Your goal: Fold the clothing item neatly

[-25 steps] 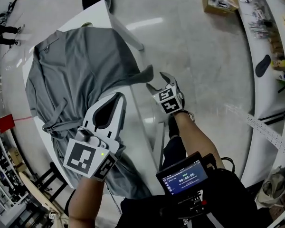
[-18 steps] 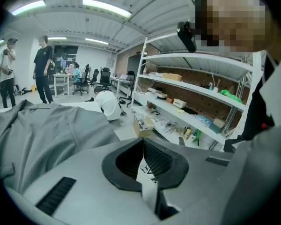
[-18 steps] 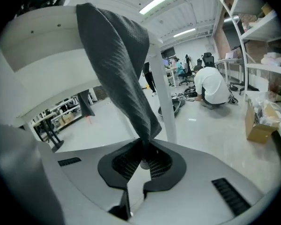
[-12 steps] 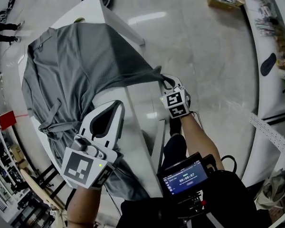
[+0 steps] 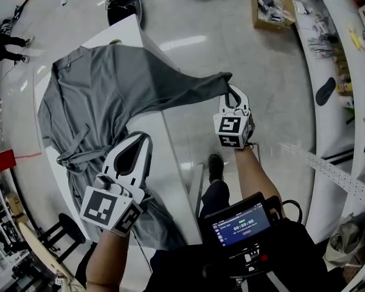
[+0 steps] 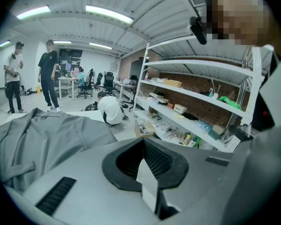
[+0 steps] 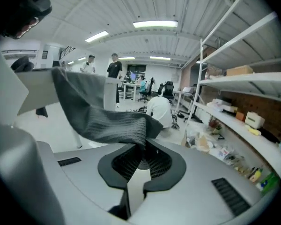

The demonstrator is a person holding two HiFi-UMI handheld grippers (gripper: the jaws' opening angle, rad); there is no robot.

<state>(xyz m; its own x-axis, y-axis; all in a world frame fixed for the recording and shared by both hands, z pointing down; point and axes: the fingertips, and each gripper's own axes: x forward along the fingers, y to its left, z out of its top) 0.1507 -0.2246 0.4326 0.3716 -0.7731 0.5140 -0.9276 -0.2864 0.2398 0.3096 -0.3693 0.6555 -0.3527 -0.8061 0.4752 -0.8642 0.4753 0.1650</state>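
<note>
A grey garment (image 5: 103, 90) lies spread on the white table (image 5: 125, 29), with a belt-like strip at its lower left. My right gripper (image 5: 231, 93) is out past the table's right edge, over the floor. Its jaws have just been closing, and they are shut on the end of one sleeve. That sleeve stretches taut from the body of the garment to the jaws, and in the right gripper view the ribbed cloth (image 7: 103, 121) is pinched between them. My left gripper (image 5: 139, 142) hovers shut over the garment's near part with nothing in it. The left gripper view has the garment (image 6: 42, 139) at the left.
The table's near right edge (image 5: 173, 139) runs between my two hands. On the floor at the far right sits a cardboard box (image 5: 274, 5), beside a long shelf (image 5: 334, 47) of small items. People stand at the top left (image 5: 6, 41). A person crouches by the shelves (image 6: 110, 109).
The right gripper's jaws went from open beside the sleeve end to shut on it, then carried it up and to the right, off the table. The left gripper shifted slightly.
</note>
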